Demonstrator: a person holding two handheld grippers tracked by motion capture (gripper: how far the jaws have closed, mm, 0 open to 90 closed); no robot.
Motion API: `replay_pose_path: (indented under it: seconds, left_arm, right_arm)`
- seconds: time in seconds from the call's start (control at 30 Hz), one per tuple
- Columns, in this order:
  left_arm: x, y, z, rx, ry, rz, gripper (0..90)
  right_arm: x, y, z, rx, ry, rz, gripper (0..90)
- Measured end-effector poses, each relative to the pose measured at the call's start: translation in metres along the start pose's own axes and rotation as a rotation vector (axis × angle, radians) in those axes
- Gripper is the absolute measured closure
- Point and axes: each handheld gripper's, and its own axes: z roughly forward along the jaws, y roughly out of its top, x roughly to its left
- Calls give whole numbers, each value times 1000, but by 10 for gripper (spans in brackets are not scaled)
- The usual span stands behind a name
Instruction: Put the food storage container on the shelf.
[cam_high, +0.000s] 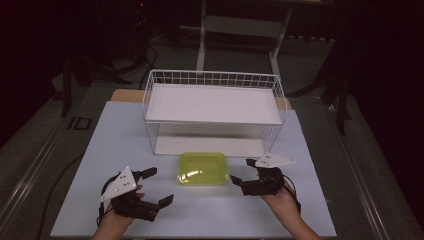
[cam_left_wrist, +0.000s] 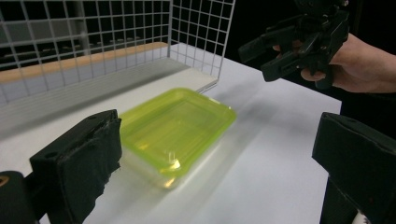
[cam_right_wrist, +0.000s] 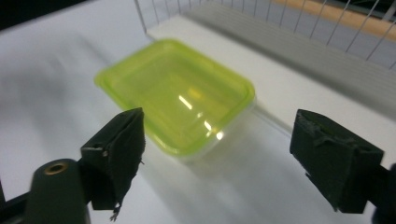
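My left tool (cam_high: 157, 186) sits nearest me at the bench's (cam_high: 100, 150) near left, released, its jaws spread wide with nothing between them; my right tool (cam_high: 240, 170) is at the near right, likewise released, jaws apart and bare. Between the two, a little farther out, lies the yellow-green container (cam_high: 203, 168), flat on the bench with its lid up; it is just beside each tool's tips but touched by neither. In the left gripper view the container (cam_left_wrist: 175, 128) lies ahead, closer to the left-hand jaw, and my right tool (cam_left_wrist: 299, 39) hovers beyond it, off the bench top; in the right gripper view the container (cam_right_wrist: 175, 95) lies ahead and toward the left-hand jaw, clear of both pads. The picture is blurred at its near edge, so I think it is a clear base under a tinted lid. Just behind it stands the white wire rack (cam_high: 214, 112), its lower shelf close to the container's far side.
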Motion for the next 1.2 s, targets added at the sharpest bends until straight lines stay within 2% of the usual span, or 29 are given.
replay_pose_path:
  seconds: [0.03,0.07,0.13,0.17,0.2,0.23,0.27,0.3,0.33,0.4,0.43,0.53,0.63,0.67,0.7,0.73,0.77,0.8,0.83,0.87,0.9,0.93,0.97,1.0,1.03,1.1,1.13,1.2]
  left_arm:
    - [1,4,2,6,3,-2,21]
    - [3,8,5,20,-1,-12,21]
    - [6,16,12,56,-3,-41,21]
    - [10,24,19,84,-7,-67,21]
    - [10,24,19,84,-7,-67,21]
    - [10,27,23,96,-4,-73,21]
    - [10,30,27,106,2,-81,21]
    - [11,32,31,112,7,-95,21]
    - [14,37,38,132,0,-124,21]
    - [15,39,42,143,3,-134,21]
    - [18,40,47,156,3,-160,21]
    - [25,40,58,205,-5,-213,21]
    - [36,34,69,232,-1,-331,22]
    - [39,31,72,238,2,-359,22]
    - [39,31,72,238,2,-359,22]
    - [44,27,77,253,12,-403,22]
    - [44,26,79,261,38,-405,22]
    - [46,24,82,282,55,-417,22]
    - [46,24,82,282,55,-417,22]
    - [50,19,87,331,60,-470,23]
    - [50,19,87,331,60,-470,27]
    - [52,17,89,355,60,-492,27]
    - [57,10,91,369,77,-559,76]
    - [57,10,91,369,77,-559,125]
    - [60,5,93,387,103,-587,125]
    - [61,-1,96,410,116,-611,153]
    - [62,-4,98,422,127,-620,180]
    - [63,-9,100,442,137,-637,236]
  right_arm:
    - [0,5,-2,-11,-13,1,131]
    - [1,7,-3,-19,-26,-8,143]
    - [1,9,-3,-18,-16,-13,136]
    - [0,13,-5,-36,-27,-17,159]
    - [0,13,-5,-36,-27,-17,159]
    - [-2,15,-5,-45,-15,-16,194]
    - [-8,20,-4,1,61,44,192]
    - [-8,20,-4,1,61,44,192]
    - [-12,23,-2,3,89,54,193]
    - [-13,24,-1,0,86,57,193]
    - [-14,25,0,4,77,64,193]
    - [-19,27,8,37,76,141,164]
    - [-22,27,18,82,64,217,128]
    - [-22,27,22,107,61,236,117]
    - [-22,27,22,107,61,236,117]
    - [-22,27,27,126,56,263,118]
    - [-23,25,34,153,58,321,119]
    - [-23,24,38,168,43,343,143]
    - [-23,24,38,168,43,343,143]
    - [-26,21,45,187,59,407,186]
    - [-26,21,45,187,59,407,186]
    - [-28,20,48,198,61,443,234]
    - [-30,17,53,219,70,487,288]
    - [-30,17,53,219,70,487,288]
    - [-30,16,55,224,68,505,323]
    - [-32,12,61,244,63,569,428]
    - [-32,10,62,256,67,580,431]
    - [-29,8,66,269,52,580,499]
